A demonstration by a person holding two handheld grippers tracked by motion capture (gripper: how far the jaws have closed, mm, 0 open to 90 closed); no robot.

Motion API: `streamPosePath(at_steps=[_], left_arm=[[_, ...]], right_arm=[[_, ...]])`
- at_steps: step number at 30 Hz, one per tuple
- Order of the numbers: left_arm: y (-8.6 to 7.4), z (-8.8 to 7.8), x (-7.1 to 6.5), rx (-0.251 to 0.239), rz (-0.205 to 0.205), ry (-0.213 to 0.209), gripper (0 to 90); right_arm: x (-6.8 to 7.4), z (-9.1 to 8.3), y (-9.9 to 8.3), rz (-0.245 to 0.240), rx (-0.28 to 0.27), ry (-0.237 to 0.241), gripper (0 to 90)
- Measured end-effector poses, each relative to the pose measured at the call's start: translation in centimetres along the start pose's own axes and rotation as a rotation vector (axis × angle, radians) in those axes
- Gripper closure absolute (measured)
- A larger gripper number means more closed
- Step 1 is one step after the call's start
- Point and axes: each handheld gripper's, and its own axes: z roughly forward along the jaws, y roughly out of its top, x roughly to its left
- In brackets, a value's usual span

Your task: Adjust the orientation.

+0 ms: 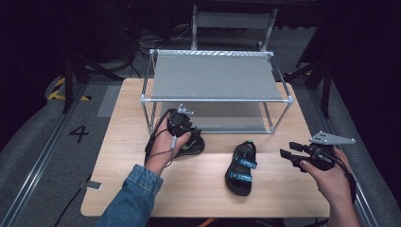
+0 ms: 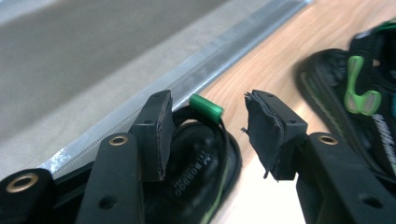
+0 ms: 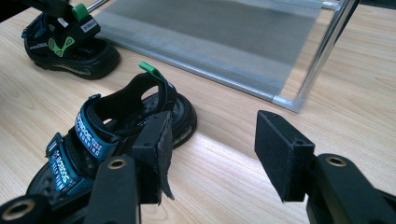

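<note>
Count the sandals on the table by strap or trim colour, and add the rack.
Green-trimmed sandals: 2
Blue-strapped sandal: 1
Metal rack: 1
Total: 4

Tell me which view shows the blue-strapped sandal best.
The right gripper view: the blue-strapped sandal lies close, with strap lettering and green heel tab legible. The high view shows it whole but small, lying alone on the table.
</note>
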Motion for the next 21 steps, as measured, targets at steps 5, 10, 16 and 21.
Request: streamPosePath(at_steps=[5,10,16,21], left_arm=[[0.2,1.0,0.0,0.016,0.004,-0.026,72.7],[0.2,0.7,-0.2,0.035,0.021,-0.037,83.9],[-0.4,-1.3,-1.8,0.082,0.095,-0.050,84.6],[-1.9,-3.8,-2.8,0.084,0.130,-0.054,84.6]], right_arm=[[-0.1,-0.2,0.1,-0.002,-0.006,0.001,47.6],[-0.2,-0.4,0.1,-0.002,-0.015,0.002,47.7],[-0.2,-0.4,0.3,-0.004,-0.019,0.005,47.6],[0.0,0.0,0.9,-0.017,-0.025,0.014,47.5]])
